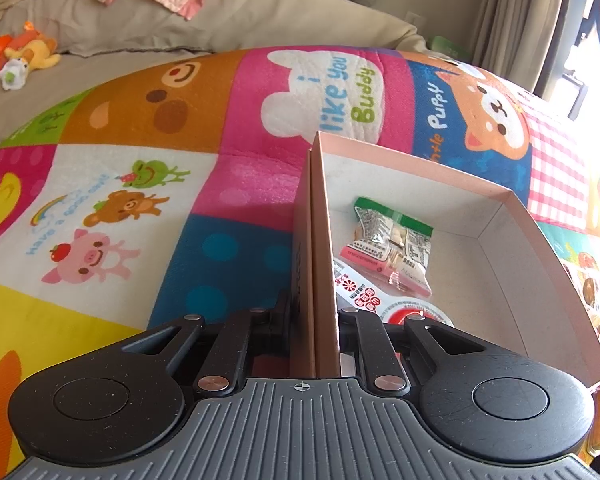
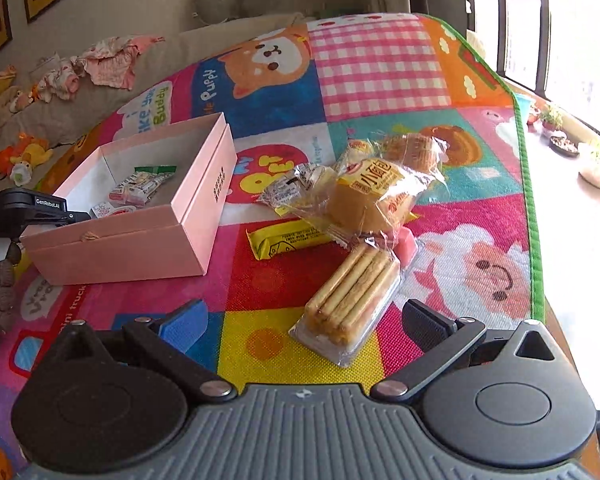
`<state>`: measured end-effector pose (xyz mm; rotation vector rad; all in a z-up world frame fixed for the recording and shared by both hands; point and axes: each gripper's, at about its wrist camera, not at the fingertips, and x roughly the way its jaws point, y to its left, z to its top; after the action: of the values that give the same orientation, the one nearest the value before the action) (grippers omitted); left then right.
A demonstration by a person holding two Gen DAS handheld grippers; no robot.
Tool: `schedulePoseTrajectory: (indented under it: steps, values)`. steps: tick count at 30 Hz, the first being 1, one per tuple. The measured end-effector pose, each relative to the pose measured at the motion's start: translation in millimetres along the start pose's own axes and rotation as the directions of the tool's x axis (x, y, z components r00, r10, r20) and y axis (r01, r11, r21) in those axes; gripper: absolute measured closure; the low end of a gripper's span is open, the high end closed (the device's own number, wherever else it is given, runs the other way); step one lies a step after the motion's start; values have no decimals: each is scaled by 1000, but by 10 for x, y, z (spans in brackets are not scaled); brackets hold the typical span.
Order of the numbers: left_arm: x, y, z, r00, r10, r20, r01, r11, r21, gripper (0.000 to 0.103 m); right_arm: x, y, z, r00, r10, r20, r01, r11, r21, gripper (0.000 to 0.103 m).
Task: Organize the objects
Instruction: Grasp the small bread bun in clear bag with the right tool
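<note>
Left gripper clamping side wall of pink rectangular cardboard box, which is sitting on colourful cartoon play mat. Right gripper hovering with fingers spread wide around clear-wrapped biscuit stick pack, not touching. Green-edged snack packets lying inside box.

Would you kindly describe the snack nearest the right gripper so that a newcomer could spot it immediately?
Start from the pink box on the colourful play mat, then look right to the heap of wrapped snacks. The nearest one, just ahead of the open right gripper, is the biscuit stick pack: a clear wrapper showing long pale sticks side by side, unlike the yellow bar behind it.
</note>
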<state>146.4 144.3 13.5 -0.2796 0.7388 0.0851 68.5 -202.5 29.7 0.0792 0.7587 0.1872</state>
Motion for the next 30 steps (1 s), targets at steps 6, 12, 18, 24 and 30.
schedulePoseTrajectory:
  steps: [6,12,18,24,30]
  values:
    - [-1,0,-1,1000,0,0,0,1000,0,88,94,-220,-44,1000,-8,-10,10,978,206,0]
    - [-2,0,-1,1000,0,0,0,1000,1,88,200,-43,25,996,-72,-59,78,991,104,0]
    - [-1,1,0,1000,0,0,0,1000,0,88,71,-277,313,998,-23,53,12,976,216,0]
    - [0,2,-1,1000,-1,0,1,1000,0,88,330,-365,661,995,-49,88,25,967,255,0]
    - [-2,1,-1,1000,0,0,0,1000,1,88,642,-293,763,994,-113,11,109,978,180,29]
